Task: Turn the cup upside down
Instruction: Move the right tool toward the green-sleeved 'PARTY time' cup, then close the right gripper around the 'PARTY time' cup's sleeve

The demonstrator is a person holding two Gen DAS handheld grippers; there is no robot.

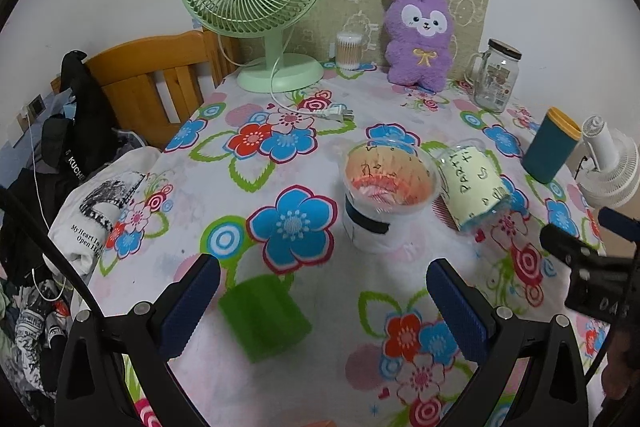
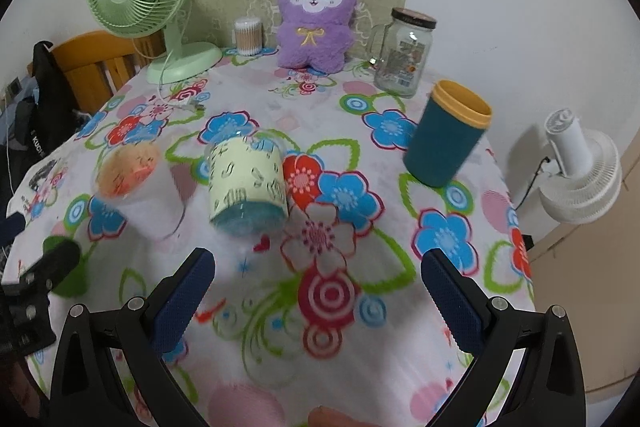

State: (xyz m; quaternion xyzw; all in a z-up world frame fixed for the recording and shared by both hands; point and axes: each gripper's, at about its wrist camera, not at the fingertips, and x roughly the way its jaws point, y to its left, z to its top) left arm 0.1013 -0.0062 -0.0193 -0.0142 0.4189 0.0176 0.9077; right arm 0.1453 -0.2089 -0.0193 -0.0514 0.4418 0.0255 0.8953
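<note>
Left wrist view: your left gripper (image 1: 322, 289) hangs over the near table with its fingers spread wide, holding nothing.
Between those fingers: a green cup (image 1: 264, 319) sits on the floral tablecloth (image 1: 280, 99) just beside the left pad; it is blurred, so you cannot tell which end is up.
Right wrist view: your right gripper (image 2: 318, 285) is likewise spread wide and empty above the cloth.
Task cups: a clear cup with an orange-tinted inside (image 1: 386, 195) stands mouth up, long axis vertical; just to its right a pale yellow printed cup (image 1: 472, 187) lies on its side.
Yellow cup axis: its teal end faces you in the right view (image 2: 248, 187), its far end points toward the back of the table; whether the teal end is base or mouth is hard to make out.
Teal cup: a teal cup with a yellow rim (image 2: 448, 135) stands open end up, well apart to the right.
Back row: green fan (image 1: 256, 3), cotton swab jar (image 1: 349, 51), purple plush toy (image 1: 418, 35), glass jar (image 1: 494, 75).
Only in the left view: the green cup in full, and your right gripper's black body cut off at the right edge.
Only in the right view: the white fan (image 2: 580, 171) in full; the green cup shows merely as a sliver behind your left gripper.
Hidden: clothing (image 1: 100, 211) covers the table's left corner.
</note>
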